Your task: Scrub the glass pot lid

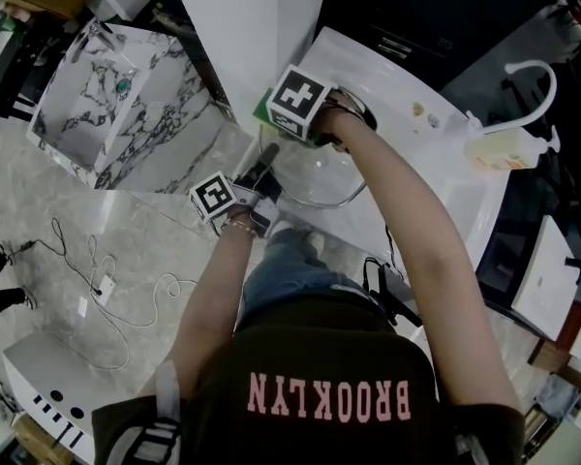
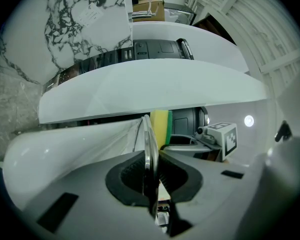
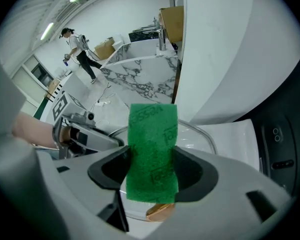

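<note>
While edge-on, lid rim (image 2: 150,134) tight in left tool (image 2: 153,179), sponge (image 3: 152,134) tight in right tool (image 3: 151,173)

White counter (image 1: 378,66): bottle of yellowish liquid (image 1: 504,150) near one end, two small bits (image 1: 424,114) nearby.

Head view: high above, looking steeply down past both arms onto the white desk (image 1: 445,177), well off. Left tool (image 2: 151,180) view: riding close, looking along the jaws past the glass pot lid (image 2: 149,144) toward the right tool (image 3: 151,169). Right tool view: equally close, facing back. Shared by both tool views: lid and sponge (image 3: 152,149).
</note>
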{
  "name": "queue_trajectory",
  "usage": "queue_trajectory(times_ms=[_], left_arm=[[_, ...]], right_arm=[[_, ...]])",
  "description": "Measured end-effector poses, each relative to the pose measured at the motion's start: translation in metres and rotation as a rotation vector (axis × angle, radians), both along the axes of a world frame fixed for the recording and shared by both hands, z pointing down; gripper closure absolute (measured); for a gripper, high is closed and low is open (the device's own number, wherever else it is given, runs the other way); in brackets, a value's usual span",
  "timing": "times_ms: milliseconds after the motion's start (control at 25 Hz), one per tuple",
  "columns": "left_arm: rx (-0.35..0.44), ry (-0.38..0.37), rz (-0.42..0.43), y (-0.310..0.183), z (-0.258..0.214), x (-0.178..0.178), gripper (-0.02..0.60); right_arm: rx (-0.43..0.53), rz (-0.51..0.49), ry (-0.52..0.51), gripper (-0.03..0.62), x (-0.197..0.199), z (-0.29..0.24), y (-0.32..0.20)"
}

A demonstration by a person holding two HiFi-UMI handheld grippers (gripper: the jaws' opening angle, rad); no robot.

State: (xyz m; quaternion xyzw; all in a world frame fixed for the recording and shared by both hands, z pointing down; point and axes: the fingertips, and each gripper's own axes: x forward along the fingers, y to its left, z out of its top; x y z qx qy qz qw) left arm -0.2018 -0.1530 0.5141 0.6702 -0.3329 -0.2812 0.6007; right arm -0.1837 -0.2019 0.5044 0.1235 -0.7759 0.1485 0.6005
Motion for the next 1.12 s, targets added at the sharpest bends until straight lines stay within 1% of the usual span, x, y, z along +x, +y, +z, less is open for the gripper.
queue_trajectory(times_ms=[80, 160, 240, 320, 680, 960, 1120], left_arm=[[-0.005, -0.001, -0.001, 0.000, 0.001, 0.000, 0.546], [-0.008, -0.006, -0.002, 0.000, 0.001, 0.000, 0.546], [-0.005, -0.008, -0.003, 0.000, 0.002, -0.001, 0.546], [-0.001, -0.006, -0.002, 0.000, 0.001, -0.001, 0.546], [0.005, -0.013, -0.003, -0.001, 0.002, -0.002, 0.546], [0.007, -0.011, -0.003, 0.000, 0.001, -0.001, 0.546], [0.012, -0.009, -0.003, -0.001, 0.001, -0.001, 0.546]], right_arm=[[-0.033, 0.022, 0.010, 0.344, 0.001, 0.001, 0.007], [-0.057, 0.069, 0.014, 0.344, 0.004, 0.002, 0.011], [-0.070, 0.117, 0.007, 0.344, 0.007, 0.003, 0.014], [-0.073, 0.140, 0.001, 0.344, 0.010, 0.003, 0.018], [-0.045, 0.131, -0.016, 0.344, 0.042, 0.006, 0.047], [-0.009, 0.095, -0.033, 0.344, 0.068, 0.012, 0.071], [-0.004, 0.103, -0.043, 0.344, 0.084, 0.018, 0.079]])
